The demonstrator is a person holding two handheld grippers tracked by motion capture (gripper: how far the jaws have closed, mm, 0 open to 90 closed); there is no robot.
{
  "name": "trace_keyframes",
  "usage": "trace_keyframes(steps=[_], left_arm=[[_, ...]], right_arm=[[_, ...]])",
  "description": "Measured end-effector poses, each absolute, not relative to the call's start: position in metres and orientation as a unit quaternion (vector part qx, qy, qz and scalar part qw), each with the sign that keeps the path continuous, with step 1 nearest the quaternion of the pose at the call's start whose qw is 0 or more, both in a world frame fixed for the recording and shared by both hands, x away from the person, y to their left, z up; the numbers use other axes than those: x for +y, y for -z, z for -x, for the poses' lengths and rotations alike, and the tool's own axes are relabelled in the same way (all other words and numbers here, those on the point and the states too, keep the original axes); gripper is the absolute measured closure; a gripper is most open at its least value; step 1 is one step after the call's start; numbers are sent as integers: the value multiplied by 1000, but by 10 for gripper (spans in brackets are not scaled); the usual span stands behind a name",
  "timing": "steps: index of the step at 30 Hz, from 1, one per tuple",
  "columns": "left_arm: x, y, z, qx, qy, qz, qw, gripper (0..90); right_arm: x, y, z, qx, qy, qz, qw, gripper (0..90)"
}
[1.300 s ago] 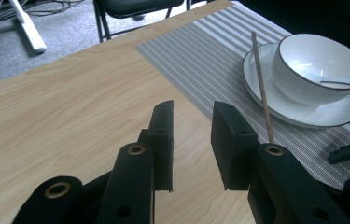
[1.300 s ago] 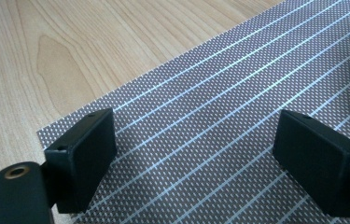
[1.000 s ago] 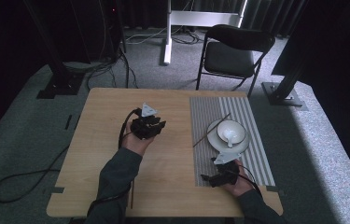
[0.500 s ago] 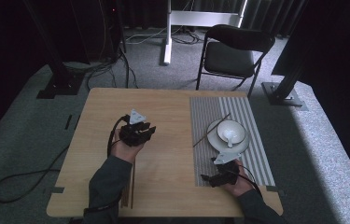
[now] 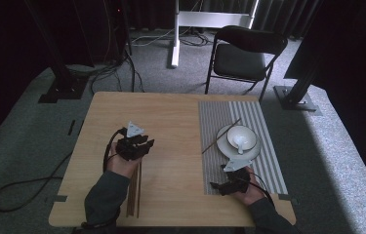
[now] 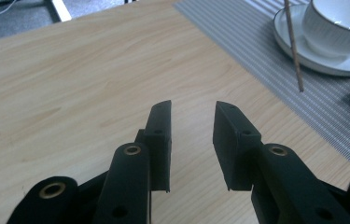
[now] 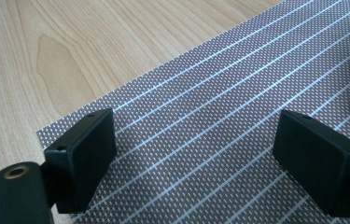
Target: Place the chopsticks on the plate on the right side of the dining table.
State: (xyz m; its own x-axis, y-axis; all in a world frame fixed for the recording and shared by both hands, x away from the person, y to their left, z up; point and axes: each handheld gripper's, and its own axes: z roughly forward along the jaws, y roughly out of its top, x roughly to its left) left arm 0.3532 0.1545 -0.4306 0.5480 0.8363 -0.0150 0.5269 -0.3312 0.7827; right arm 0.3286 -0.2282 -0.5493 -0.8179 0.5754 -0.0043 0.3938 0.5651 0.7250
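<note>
My left gripper [image 5: 149, 143] hovers over the bare wood of the table [image 5: 171, 117], left of centre, jaws open and empty [image 6: 191, 109]. Over the near corner of the grey striped placemat [image 5: 268, 161], my right gripper [image 5: 213, 186] stands wide open with nothing between its jaws [image 7: 205, 135]. On the placemat a white bowl [image 5: 241, 137] with a spoon in it sits on a white plate [image 5: 225, 147]. One thin chopstick [image 5: 214, 140] leans on the plate's rim. In the left gripper view, the bowl [image 6: 336, 23], plate [image 6: 322, 60] and chopstick [image 6: 293, 46] lie ahead at the right.
A pair of dark chopsticks [image 5: 135, 192] lies on the table beside the left forearm. A black folding chair [image 5: 246, 53] stands beyond the table's far edge. Cables [image 5: 19, 190] trail on the grey carpet at the left.
My left gripper has drawn back toward the person and leftward, away from the table's middle. The right gripper has stayed in place.
</note>
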Motion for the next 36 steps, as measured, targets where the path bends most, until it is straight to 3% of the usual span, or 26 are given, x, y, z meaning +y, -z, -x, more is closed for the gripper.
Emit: trace_keyframes(steps=[36], left_arm=[[205,495,-322,491,-180,-790,322,637]], right_arm=[[-228,549,-328,876,-375,-278,120,124]])
